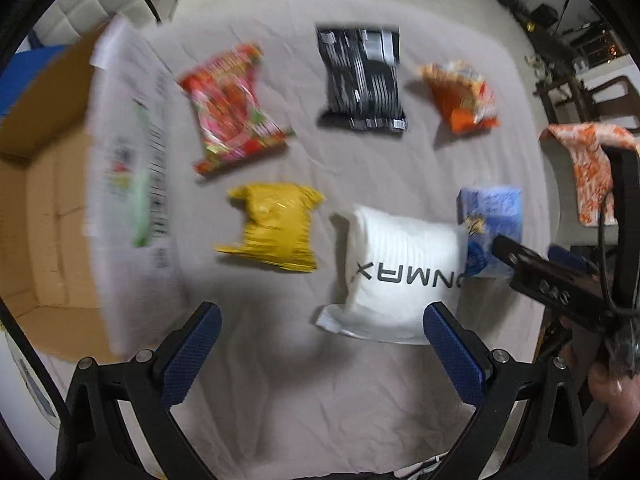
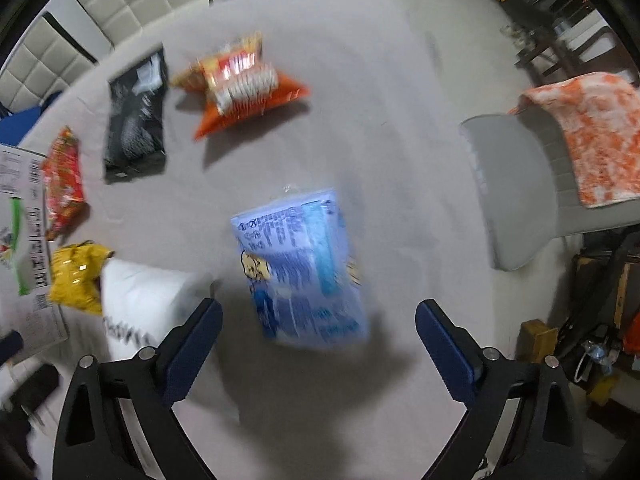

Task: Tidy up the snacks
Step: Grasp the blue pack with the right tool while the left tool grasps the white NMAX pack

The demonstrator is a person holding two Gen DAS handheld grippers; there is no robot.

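- The left gripper (image 1: pixel 322 354) hangs above the cloth-covered table (image 1: pixel 400 420) with its blue pads spread wide and nothing between them; the white pouch (image 1: pixel 396 276) lies just ahead, near its right pad.
- The right gripper (image 2: pixel 318 346) is likewise spread and empty; the blue packet (image 2: pixel 300 264) sits centred between its fingers, slightly ahead of the tips.
- The step in hand looks like reaching for a first snack; to do it well, the right gripper should come straight down so the pads straddle the blue packet across its narrower width, then close gently, since a puffed bag will slip or crush under a hard squeeze.
- The open cardboard box (image 1: pixel 44 216) at the table's left edge seems the likely destination; the left gripper has the shorter carry to it.
- The blue packet is flat, glossy, printed with small text and a yellow cartoon figure; it lies tilted on the cloth.
- Other bags lie well apart from one another: yellow bag (image 1: pixel 276 228), red bag (image 1: pixel 232 108), black bag (image 1: pixel 362 80), orange bag (image 1: pixel 462 96); motion blur hides their lettering.
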